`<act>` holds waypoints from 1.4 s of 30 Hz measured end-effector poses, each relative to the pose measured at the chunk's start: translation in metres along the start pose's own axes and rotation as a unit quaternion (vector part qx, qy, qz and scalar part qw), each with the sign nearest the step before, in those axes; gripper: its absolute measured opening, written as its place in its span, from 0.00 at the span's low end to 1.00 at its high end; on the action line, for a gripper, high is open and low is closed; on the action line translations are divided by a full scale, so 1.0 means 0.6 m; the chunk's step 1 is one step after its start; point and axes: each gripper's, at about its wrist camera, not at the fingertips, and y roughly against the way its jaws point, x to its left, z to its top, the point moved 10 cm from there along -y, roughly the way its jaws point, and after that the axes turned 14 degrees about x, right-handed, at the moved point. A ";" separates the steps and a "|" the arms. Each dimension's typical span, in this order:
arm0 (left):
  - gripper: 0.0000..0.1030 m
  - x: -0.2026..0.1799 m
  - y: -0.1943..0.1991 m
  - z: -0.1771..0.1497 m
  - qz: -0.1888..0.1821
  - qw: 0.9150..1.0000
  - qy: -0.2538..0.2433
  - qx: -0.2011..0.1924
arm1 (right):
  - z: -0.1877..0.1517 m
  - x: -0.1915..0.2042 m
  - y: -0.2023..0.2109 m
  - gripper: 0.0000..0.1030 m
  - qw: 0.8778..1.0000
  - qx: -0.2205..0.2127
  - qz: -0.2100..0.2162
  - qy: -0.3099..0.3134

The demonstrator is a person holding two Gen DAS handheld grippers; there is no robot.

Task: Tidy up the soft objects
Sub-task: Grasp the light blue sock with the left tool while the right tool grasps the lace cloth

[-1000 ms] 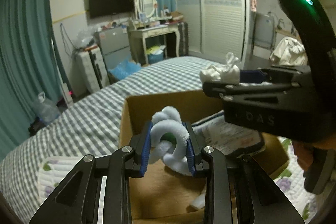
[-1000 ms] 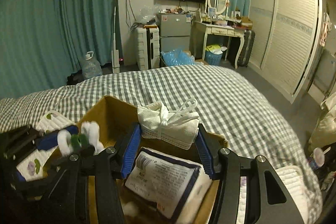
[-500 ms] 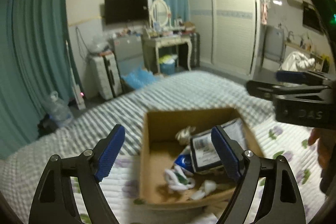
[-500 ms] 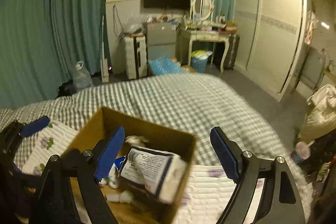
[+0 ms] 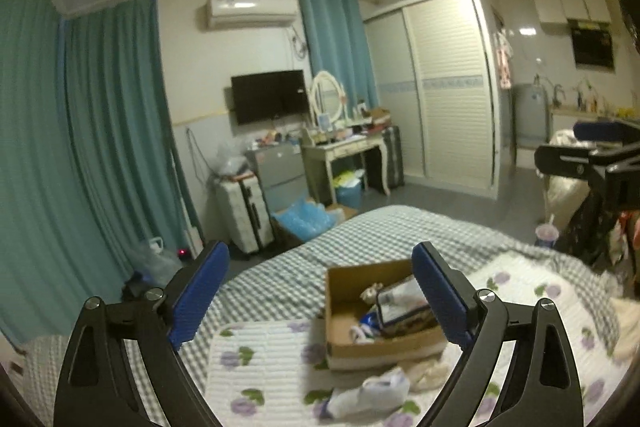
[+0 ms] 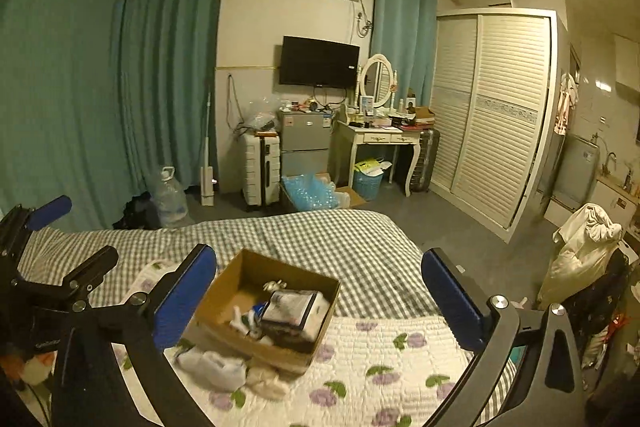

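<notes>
Both claws gape wide, holding nothing — cardboard box (image 6: 264, 311) part-filled, perhaps 2 soft bundles (image 6: 212, 367) left on the bed (image 6: 320, 239).

Right tongs (image 6: 318, 293), blue pads spread wide & empty, held above a cardboard box (image 6: 240, 331) on a bed w/ floral quilt (image 6: 380, 367). Box holds a wrapped packet (image 6: 294, 311) & small white soft items. A pale pouch (image 6: 212, 365) & cream sock (image 6: 266, 381) lie on the quilt against the box's near side. Left tongs (image 6: 52, 235) at frame left, also spread.
</notes>
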 end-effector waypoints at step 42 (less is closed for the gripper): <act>0.78 -0.150 -0.357 -0.403 -0.105 0.974 -0.032 0.197 | -0.444 0.129 -0.509 0.16 0.949 0.257 0.172 0.069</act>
